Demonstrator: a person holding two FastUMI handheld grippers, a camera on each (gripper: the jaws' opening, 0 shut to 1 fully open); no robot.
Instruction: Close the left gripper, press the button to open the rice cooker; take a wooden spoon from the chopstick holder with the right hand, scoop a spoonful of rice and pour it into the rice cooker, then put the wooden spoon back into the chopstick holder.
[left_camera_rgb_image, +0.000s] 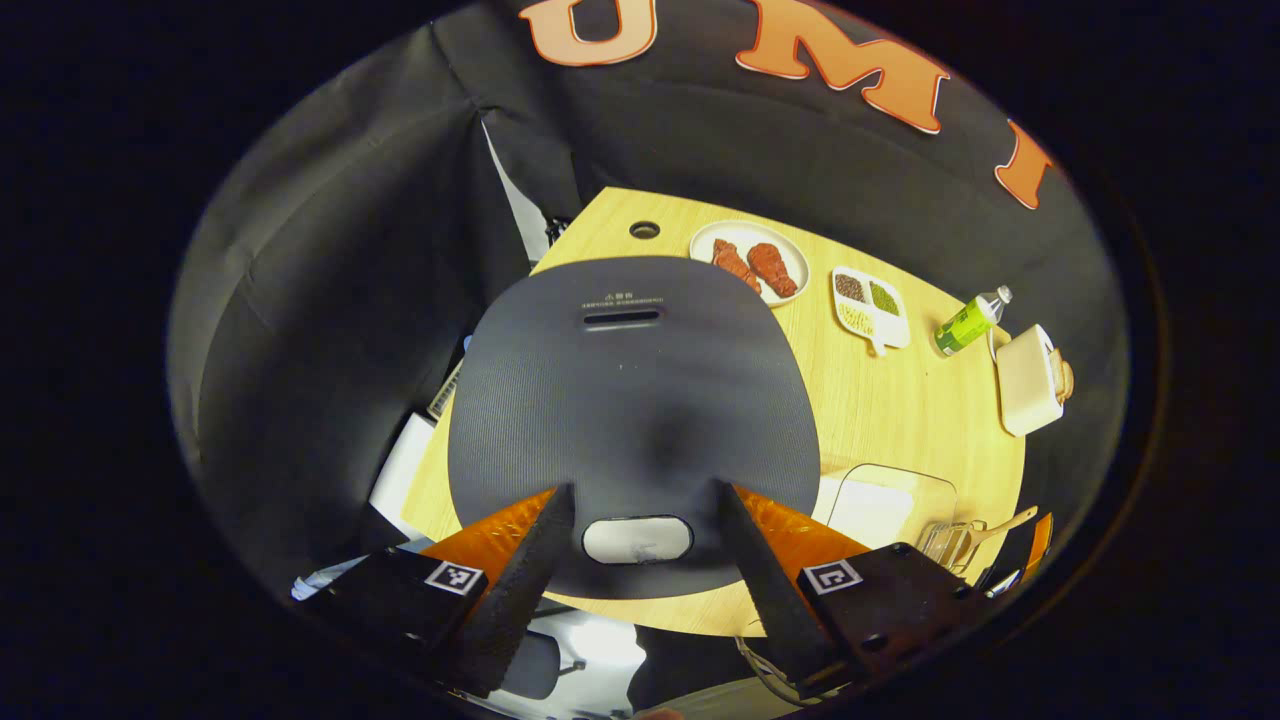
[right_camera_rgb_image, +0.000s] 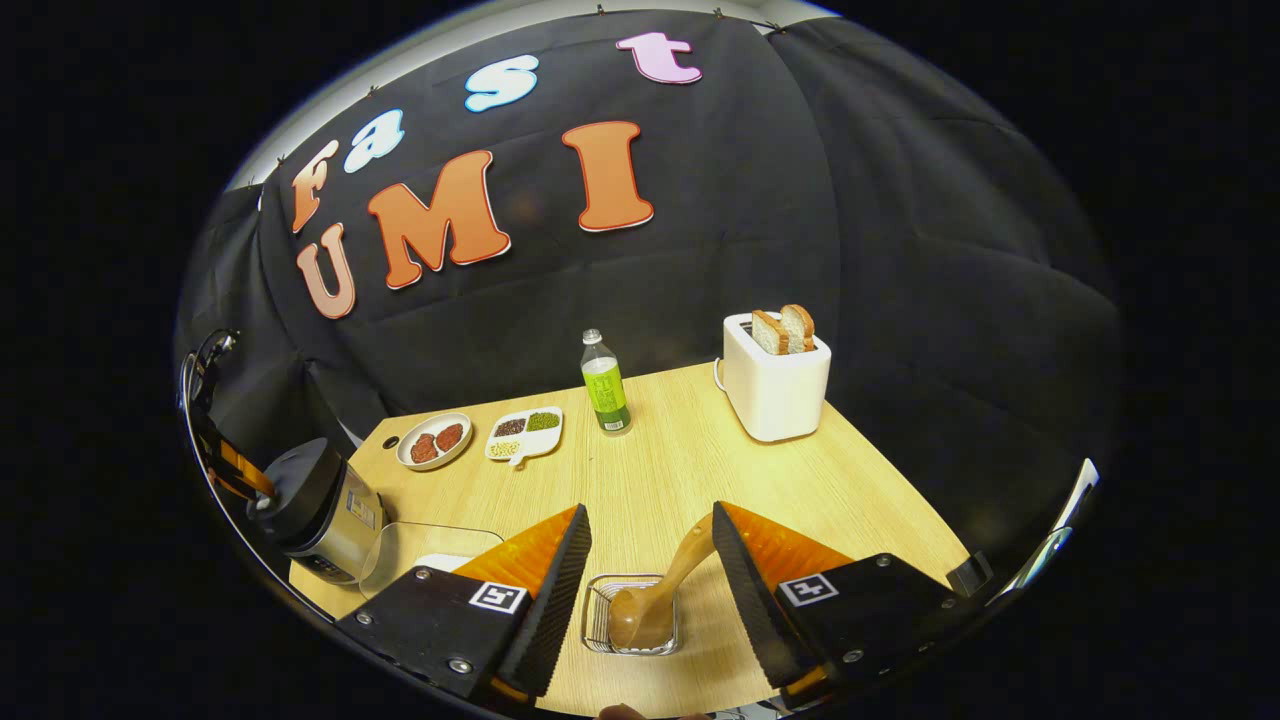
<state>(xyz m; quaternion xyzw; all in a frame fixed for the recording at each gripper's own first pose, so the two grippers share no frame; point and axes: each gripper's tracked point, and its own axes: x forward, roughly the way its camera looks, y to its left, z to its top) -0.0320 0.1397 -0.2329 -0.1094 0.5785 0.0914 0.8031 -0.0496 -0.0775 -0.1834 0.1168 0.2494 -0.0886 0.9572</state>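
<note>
Left gripper (left_camera_rgb_image: 640, 545) poised above the rice cooker (left_camera_rgb_image: 630, 400), jaws spread wide, fingertips either side of its white button (left_camera_rgb_image: 637, 539), not visibly touching it. Right gripper (right_camera_rgb_image: 650, 560) to the right of the rice cooker, over the table, jaws wide apart, holding nothing. In the right gripper view, left gripper (right_camera_rgb_image: 235, 470) right at the cooker's lid.

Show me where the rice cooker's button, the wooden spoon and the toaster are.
Rice cooker button (left_camera_rgb_image: 637, 539), left gripper view, middle of the white oval.
Wooden spoon (right_camera_rgb_image: 640, 617), right gripper view, on its bowl inside the wire holder.
Toaster (right_camera_rgb_image: 775, 395), right gripper view, on its white front face.
</note>
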